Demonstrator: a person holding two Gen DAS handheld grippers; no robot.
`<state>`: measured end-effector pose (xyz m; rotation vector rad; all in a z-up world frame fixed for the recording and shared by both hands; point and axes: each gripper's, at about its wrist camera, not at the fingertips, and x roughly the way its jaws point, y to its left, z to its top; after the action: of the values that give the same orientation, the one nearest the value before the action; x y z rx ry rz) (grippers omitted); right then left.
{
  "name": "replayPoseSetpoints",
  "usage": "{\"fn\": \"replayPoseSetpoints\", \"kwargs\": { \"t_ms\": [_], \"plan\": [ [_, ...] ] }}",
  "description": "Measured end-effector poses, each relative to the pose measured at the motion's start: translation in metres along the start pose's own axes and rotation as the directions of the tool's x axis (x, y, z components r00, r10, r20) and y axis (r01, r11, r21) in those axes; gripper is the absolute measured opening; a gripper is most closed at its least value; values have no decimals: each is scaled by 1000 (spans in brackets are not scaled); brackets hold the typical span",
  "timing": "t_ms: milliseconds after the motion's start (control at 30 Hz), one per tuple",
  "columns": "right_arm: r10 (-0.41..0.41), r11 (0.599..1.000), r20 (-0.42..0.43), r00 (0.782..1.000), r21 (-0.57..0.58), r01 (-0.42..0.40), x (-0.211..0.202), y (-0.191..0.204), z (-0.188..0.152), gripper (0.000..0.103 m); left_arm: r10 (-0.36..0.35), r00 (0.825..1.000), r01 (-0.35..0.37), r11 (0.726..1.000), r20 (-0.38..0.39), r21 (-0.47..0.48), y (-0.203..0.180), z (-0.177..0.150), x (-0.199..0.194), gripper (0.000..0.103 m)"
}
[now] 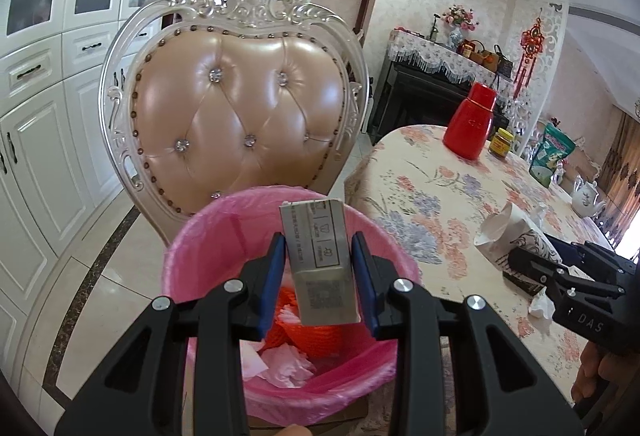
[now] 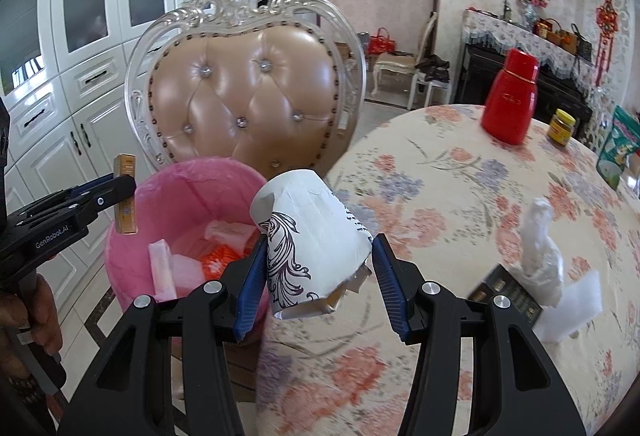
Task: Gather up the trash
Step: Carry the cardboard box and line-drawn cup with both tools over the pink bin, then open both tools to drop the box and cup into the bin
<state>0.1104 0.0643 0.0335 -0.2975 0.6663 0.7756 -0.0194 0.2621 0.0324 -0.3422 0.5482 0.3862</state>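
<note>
Trash in both claws over a pink-lined bin beside a floral-clothed surface. The left claw is clamped on a small flat carton, grey-silver with printed boxes and a code patch, its blue pads pressing both long edges; the carton stands nearly upright, top tilted away, directly above the bin's mouth. From the right wrist view the same carton shows an orange-brown side, hanging at the bin's near rim, with a hand wrapped round the left handle below it.

The right claw grips a crumpled white paper cup printed with a black swirling figure and small text. The cup lies on its side between the pads, crushed mouth toward the camera, base pointing at the chair; it hangs at the edge of the surface, just beside the bin rather than over it. Both claws tilt downward.

Inside the bin lie orange netting, white tissue and pale wrappers. On the surface sit a clear plastic bag, a dark box, a white block, a red flask and a yellow-lidded jar.
</note>
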Motion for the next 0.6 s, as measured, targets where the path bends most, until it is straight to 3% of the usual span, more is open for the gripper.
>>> {"fn": "replayPoseSetpoints", "kwargs": {
  "t_ms": [600],
  "plan": [
    [85, 995, -24, 996, -56, -86, 32, 57, 21, 50, 34, 999, -34, 999, 12, -35, 36, 8, -6, 33]
  ]
}}
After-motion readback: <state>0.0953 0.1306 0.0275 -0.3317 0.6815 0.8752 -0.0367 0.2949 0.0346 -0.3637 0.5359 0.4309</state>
